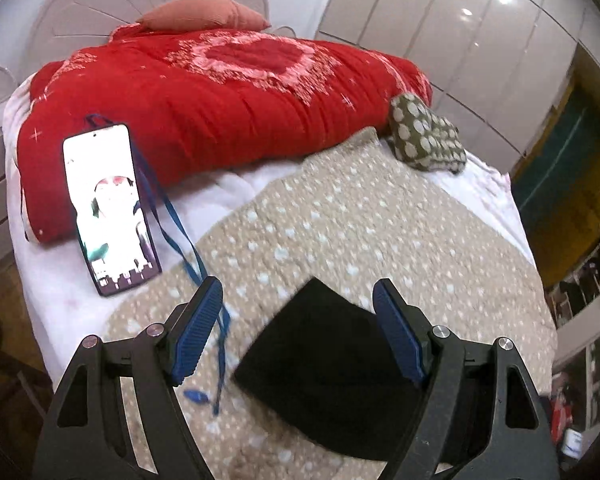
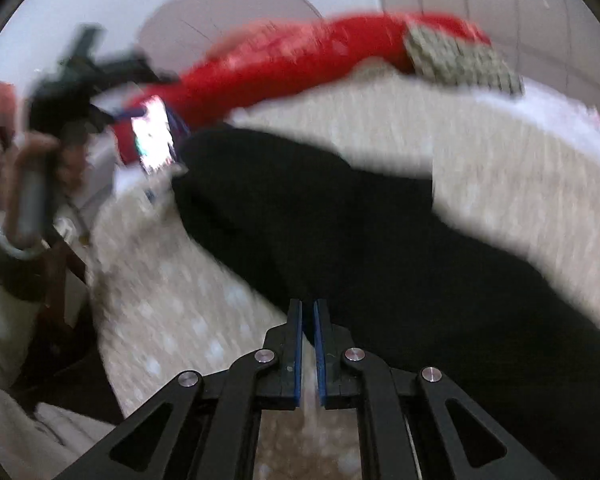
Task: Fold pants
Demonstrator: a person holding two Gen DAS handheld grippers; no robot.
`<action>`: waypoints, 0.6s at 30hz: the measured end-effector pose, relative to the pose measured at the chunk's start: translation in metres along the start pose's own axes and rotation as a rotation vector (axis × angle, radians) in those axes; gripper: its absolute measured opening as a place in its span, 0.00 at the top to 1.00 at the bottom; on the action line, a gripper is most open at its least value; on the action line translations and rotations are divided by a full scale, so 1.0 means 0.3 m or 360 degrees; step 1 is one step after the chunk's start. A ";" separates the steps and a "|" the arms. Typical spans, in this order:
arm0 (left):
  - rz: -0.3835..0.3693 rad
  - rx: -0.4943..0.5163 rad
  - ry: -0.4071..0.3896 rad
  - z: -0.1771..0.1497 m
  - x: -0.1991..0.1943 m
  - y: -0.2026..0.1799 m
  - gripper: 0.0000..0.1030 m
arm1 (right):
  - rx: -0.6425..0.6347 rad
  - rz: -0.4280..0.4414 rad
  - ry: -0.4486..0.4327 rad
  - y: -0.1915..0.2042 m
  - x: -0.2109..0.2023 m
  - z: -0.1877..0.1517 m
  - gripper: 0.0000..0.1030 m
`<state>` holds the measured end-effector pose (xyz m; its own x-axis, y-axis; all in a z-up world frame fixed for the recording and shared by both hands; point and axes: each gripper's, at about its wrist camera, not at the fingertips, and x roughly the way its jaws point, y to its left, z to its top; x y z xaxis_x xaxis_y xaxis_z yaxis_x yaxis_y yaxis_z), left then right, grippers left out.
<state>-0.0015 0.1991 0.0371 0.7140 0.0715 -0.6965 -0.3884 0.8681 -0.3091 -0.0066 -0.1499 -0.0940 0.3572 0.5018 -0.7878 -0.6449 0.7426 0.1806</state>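
Bed: a white-sheeted mattress [image 1: 60, 296] with a curved white headboard, bearing everything below.
Work surface: a beige fleece blanket with pale spots [image 1: 340, 232], spread flat across the near half of the bed.
Quilt: a thick red quilt with a pink floral medallion [image 1: 204, 96], bunched at the head end, well apart from the garment.
Task garment: black fabric pants [image 2: 380, 248], lying on the beige blanket; in the left wrist view a squared corner of them sits just below the open jaws.
Pouch: a small olive cloth bag with cream dots [image 1: 424, 136], at the quilt's edge.
Phone: a lit smartphone on a blue lanyard [image 1: 110, 208], propped against the quilt, near the pants.
Left gripper [image 1: 296, 332]: black frame with blue ribbed pads, jaws wide, nothing between the pads.
Right gripper [image 2: 308, 344]: jaws narrow, nearly together; the blurred view suggests they pinch the pants' near edge, though this is uncertain.
Step in hand: carrying a fold across. Best done by keeping the pinched edge taut and low, laying it square on the lower layer, and steering clear of the lanyard.
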 end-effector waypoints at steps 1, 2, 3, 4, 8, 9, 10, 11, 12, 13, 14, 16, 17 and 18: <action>0.0004 0.0016 0.0026 -0.014 0.006 -0.006 0.24 | 0.0036 -0.0004 0.0026 -0.005 0.014 -0.014 0.95; -0.0006 0.0030 0.0059 -0.028 0.016 -0.012 0.24 | 0.0064 0.0003 0.0015 -0.008 0.010 -0.014 0.94; -0.0017 0.0037 0.0075 -0.040 0.018 -0.012 0.24 | 0.0074 0.0002 -0.0013 -0.002 -0.013 -0.003 0.90; -0.0019 0.0045 0.0086 -0.053 0.023 -0.015 0.24 | 0.0054 0.0005 -0.0039 0.009 -0.033 0.012 0.86; 0.0045 0.0095 0.0150 -0.096 0.074 -0.029 0.24 | -0.0053 -0.0101 -0.0203 0.044 -0.096 0.117 0.55; 0.0071 0.0092 0.0158 -0.103 0.090 -0.024 0.24 | -0.0013 -0.0146 -0.0233 0.028 -0.093 0.155 0.55; 0.0101 0.0091 0.0159 -0.109 0.105 -0.018 0.24 | 0.0030 -0.0170 -0.0251 0.008 -0.089 0.179 0.55; 0.0128 0.0091 0.0162 -0.112 0.119 -0.013 0.24 | 0.0125 -0.0197 -0.0287 -0.037 -0.075 0.216 0.55; 0.0158 0.0088 0.0171 -0.113 0.138 -0.005 0.24 | 0.0194 -0.0203 -0.0297 -0.068 -0.060 0.237 0.55; 0.0170 0.0083 0.0181 -0.117 0.151 0.002 0.24 | 0.0267 -0.0211 -0.0280 -0.105 -0.039 0.257 0.55; 0.0174 0.0071 0.0201 -0.120 0.168 0.013 0.24 | 0.0347 -0.0226 -0.0225 -0.146 -0.004 0.278 0.55; 0.0146 0.0046 0.0260 -0.135 0.200 0.026 0.24 | 0.0500 -0.0194 -0.0098 -0.222 0.080 0.302 0.55; 0.0130 0.0048 0.0286 -0.144 0.213 0.028 0.24 | 0.0555 -0.0139 -0.0058 -0.247 0.119 0.310 0.62; 0.0119 0.0063 0.0324 -0.160 0.229 0.026 0.24 | 0.0613 -0.0078 -0.0040 -0.269 0.150 0.311 0.79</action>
<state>0.0168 0.1873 -0.0443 0.5501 0.0395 -0.8342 -0.4099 0.8831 -0.2284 0.1244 -0.1458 -0.0890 0.4007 0.4686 -0.7873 -0.3274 0.8758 0.3546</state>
